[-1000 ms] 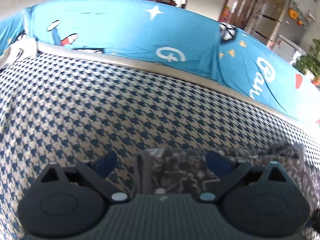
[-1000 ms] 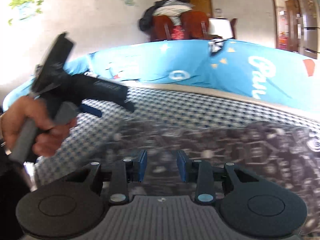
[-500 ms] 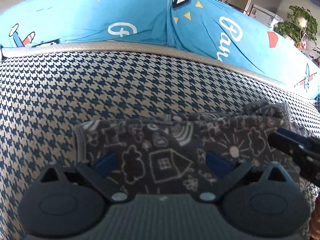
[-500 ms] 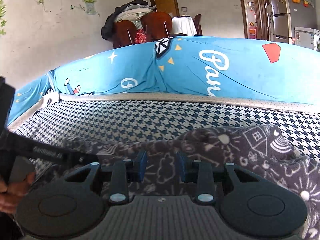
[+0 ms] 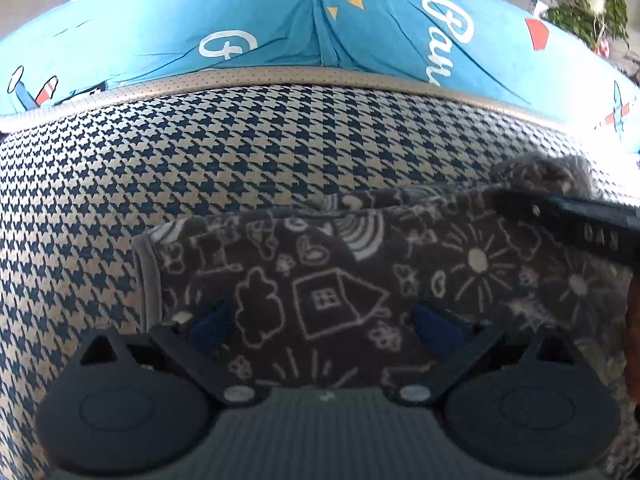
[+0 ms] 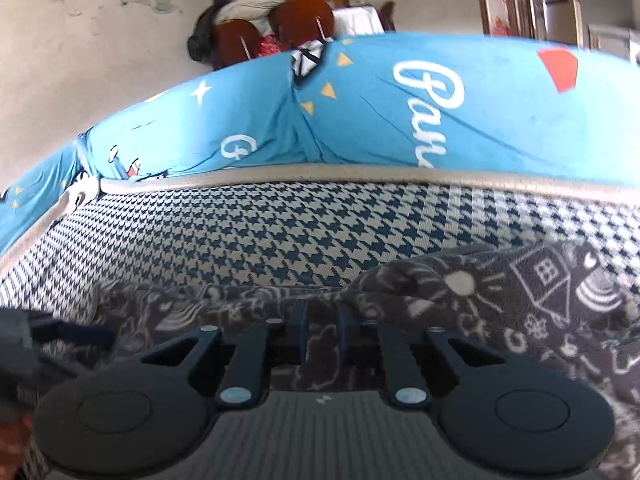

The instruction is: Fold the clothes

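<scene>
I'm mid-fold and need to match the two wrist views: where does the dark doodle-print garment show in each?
Left wrist view: the garment fills the lower middle and right, its grey-edged end toward the left, under the wide-open left gripper.
Right wrist view: it runs along the lower part, bunched higher at right, with the right gripper closing over its far edge.
Shared landmark: the blue cover with white script, behind the houndstooth cushion.

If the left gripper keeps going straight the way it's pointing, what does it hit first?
Most likely the dark doodle-print garment, lying right beneath and ahead of the open left gripper, spread on the houndstooth cushion. Depth is hard to judge.
</scene>
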Tool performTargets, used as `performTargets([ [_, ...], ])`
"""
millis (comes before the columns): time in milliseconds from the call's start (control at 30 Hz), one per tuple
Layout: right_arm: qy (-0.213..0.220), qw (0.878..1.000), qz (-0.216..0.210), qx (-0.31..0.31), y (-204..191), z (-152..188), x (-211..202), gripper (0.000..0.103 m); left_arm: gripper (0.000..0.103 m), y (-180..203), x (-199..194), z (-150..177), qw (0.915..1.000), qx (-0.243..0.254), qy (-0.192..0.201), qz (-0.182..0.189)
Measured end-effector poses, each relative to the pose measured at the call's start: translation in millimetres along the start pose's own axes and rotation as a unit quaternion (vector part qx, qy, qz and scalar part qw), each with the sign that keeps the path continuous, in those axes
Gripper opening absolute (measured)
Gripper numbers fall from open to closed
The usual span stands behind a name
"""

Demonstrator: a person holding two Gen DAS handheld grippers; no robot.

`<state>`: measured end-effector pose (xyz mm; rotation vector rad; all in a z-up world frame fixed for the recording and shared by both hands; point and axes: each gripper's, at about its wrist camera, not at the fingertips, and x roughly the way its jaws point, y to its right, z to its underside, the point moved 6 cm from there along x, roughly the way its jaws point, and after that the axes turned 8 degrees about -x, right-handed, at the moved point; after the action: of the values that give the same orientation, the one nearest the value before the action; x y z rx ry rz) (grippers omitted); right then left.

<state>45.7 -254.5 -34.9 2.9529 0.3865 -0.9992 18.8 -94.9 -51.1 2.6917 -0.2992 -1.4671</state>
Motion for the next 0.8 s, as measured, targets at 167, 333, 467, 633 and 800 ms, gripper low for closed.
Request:
performTargets([
  [167, -0.031, 0.999, 0.006, 0.023, 8, 3, 23, 0.0, 0.103, 6, 2, 6, 0.9994, 0.031, 0.004, -0.014],
  [333, -0.04, 0.998, 0.004, 0.044, 14, 3, 35, 0.0, 0.103, 2, 1, 2, 1.0, 0.003, 0.007, -0.006],
  [467, -0.038, 0.998, 0.01, 0.038, 12, 3, 36, 0.0, 0.103, 5, 1, 0, 0.9998, 0.002, 0.012, -0.012],
  [633, -0.033, 0.998, 0.004, 0.053, 13, 2, 30, 0.0, 0.103, 7, -1, -7, 0.9994, -0.022, 0.024, -0.01],
  [800, -0.024, 0.998, 0.003, 0.055, 11, 1, 25, 0.0, 0.103, 8, 5, -15, 0.9984, -0.036, 0.037, -0.02],
])
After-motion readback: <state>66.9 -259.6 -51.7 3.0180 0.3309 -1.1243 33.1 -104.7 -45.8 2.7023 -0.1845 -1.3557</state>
